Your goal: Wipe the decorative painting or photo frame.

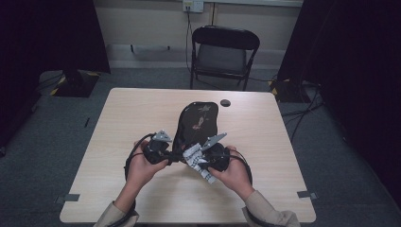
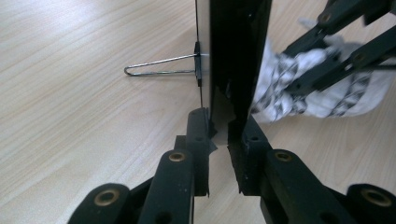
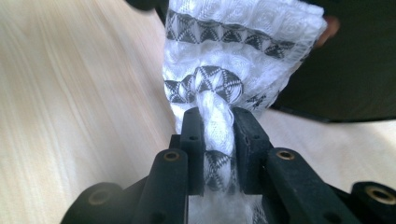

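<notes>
- Your right gripper [image 3: 218,128] has its jaws pinched tight on a bunched white cloth with a black geometric pattern [image 3: 233,51]; in the high view that cloth [image 1: 197,161] hangs between your hands, at the near end of the tray.
- Your left gripper [image 2: 223,133] has its jaws clamped narrow on the near edge of the glossy black oblong tray [image 2: 238,51], which stands tipped up on edge off the pale wooden table [image 2: 84,93].
- From above, the tray [image 1: 196,124] runs away from you along the middle of the table, with a faint floral motif on its face.
- As I judge it, you are at the start of wiping: tray steadied, cloth gripped and brought close, but no stroke across the face shows as done. The whole surface is left.
- A thin wire stand [image 2: 161,65] juts from the tray's back; what it fastens to is hard to make out.
- Whether the cloth touches the tray I cannot tell.
- A small dark round thing [image 1: 225,102] lies beyond the tray, too small to name.
</notes>
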Demonstrator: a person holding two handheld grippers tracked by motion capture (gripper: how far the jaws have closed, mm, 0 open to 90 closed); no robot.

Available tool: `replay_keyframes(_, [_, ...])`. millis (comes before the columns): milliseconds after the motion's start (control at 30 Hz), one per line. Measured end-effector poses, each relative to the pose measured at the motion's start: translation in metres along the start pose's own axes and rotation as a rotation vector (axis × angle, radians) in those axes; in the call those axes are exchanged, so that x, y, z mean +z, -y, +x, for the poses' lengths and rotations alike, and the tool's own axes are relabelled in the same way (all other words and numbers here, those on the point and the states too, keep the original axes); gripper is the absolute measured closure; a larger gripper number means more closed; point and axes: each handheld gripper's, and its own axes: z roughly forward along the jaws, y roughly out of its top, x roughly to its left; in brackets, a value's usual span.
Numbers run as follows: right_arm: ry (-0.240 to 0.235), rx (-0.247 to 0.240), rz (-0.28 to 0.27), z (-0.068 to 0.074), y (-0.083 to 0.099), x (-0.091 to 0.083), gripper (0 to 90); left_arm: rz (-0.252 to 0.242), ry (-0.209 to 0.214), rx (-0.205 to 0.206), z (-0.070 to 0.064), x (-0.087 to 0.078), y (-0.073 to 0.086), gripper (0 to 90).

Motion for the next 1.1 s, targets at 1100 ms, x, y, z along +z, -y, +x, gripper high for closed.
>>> replay_keyframes(1100, [0.035,-0.036,-0.155,0.002,-0.024,-0.069,76.6,-0.011,0.0,-0.011,0.001,0.0,0.001,78.5])
